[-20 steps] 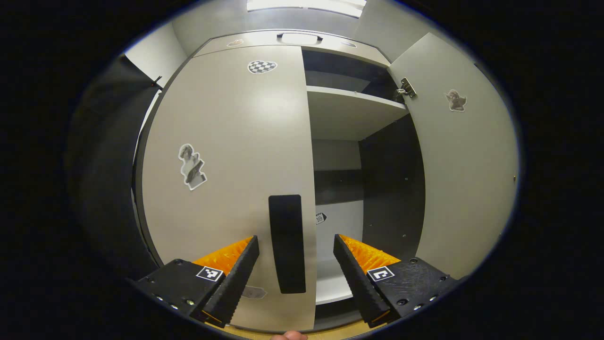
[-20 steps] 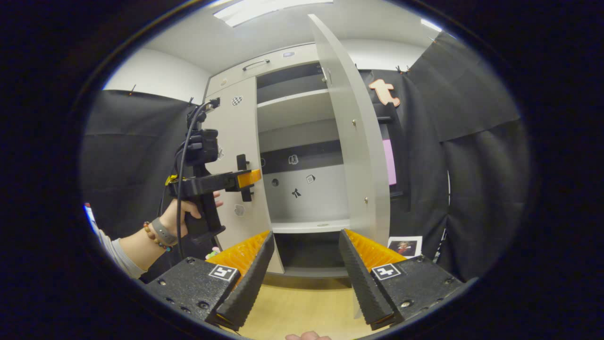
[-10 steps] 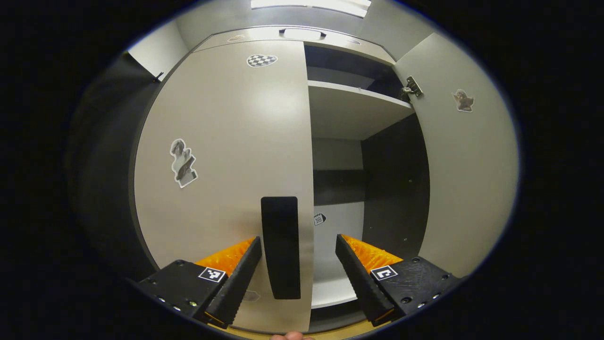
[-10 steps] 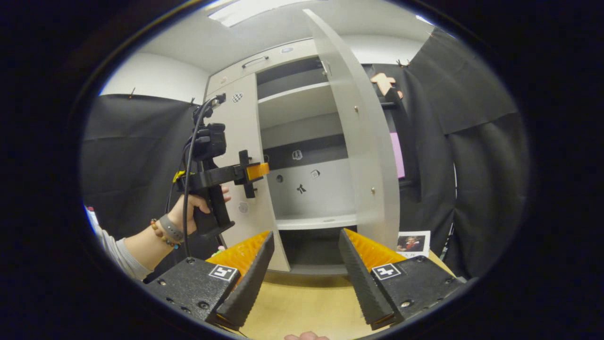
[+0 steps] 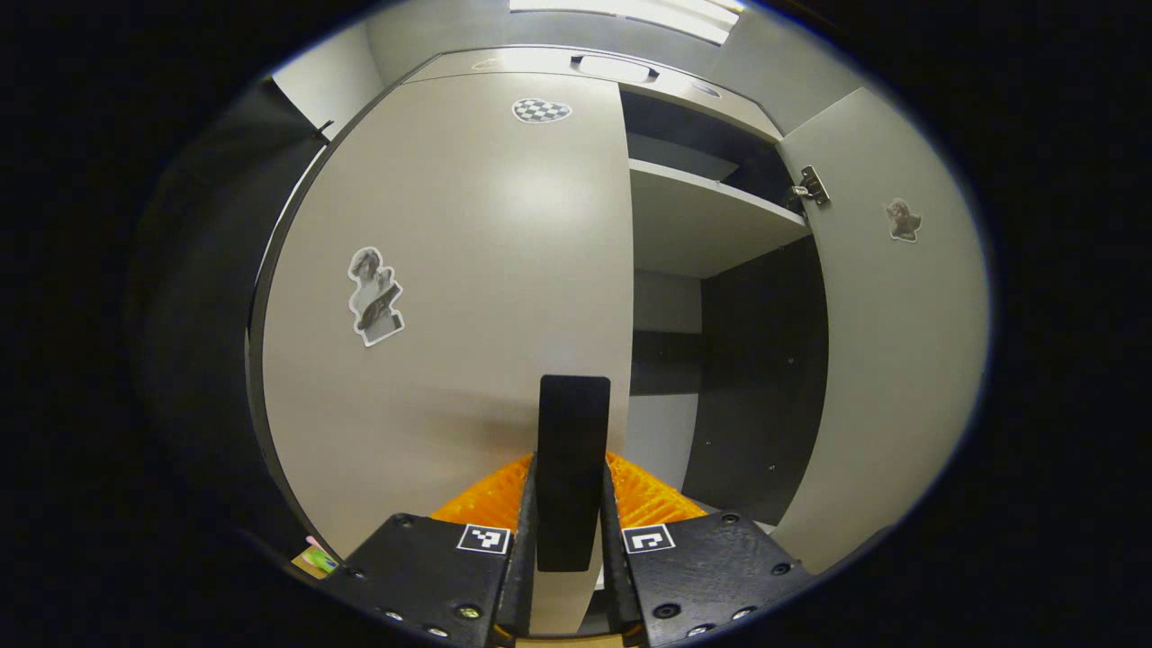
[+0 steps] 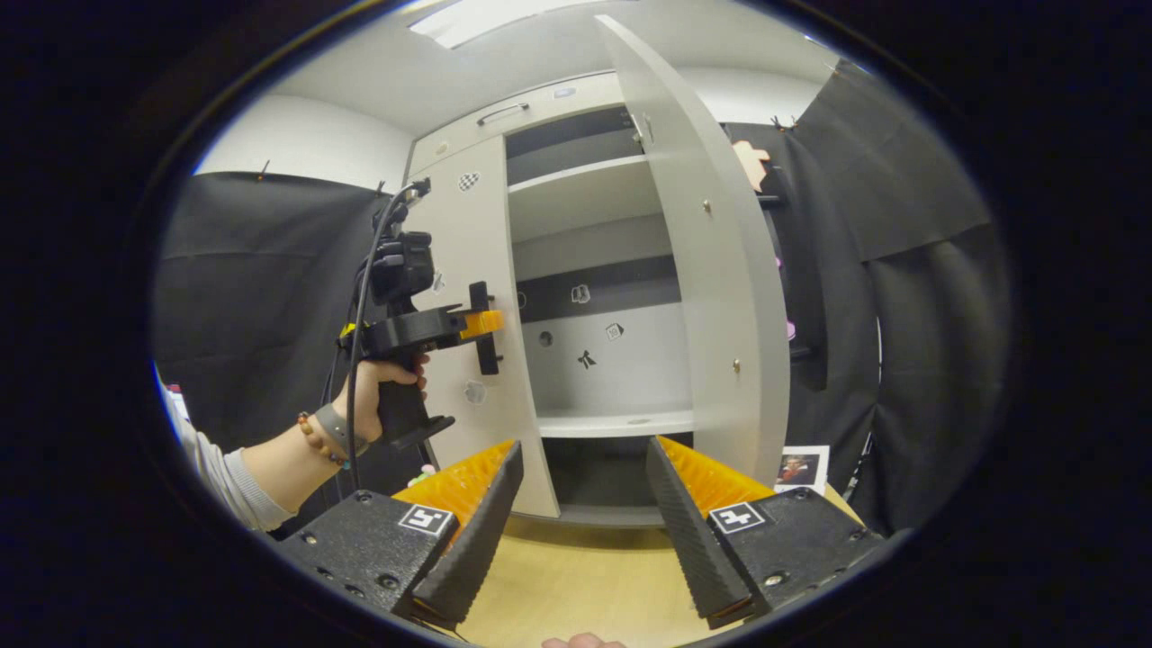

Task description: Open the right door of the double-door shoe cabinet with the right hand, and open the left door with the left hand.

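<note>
The pale shoe cabinet's left door stands closed, its black upright handle near the door's right edge. My left gripper is shut on that handle, one finger at each side. In the right gripper view the left gripper shows on the same handle of the left door, held by a hand. The right door is swung wide open. My right gripper hangs open and empty in front of the cabinet, well back from it.
Behind the open right door lie white shelves and a dark back panel with small stickers. A wooden floor lies below. Black cloth walls flank the cabinet. A photo lies on the floor at the right.
My left gripper has moved in and shut its fingers on the left door's handle. The right gripper has barely shifted and stays open.
</note>
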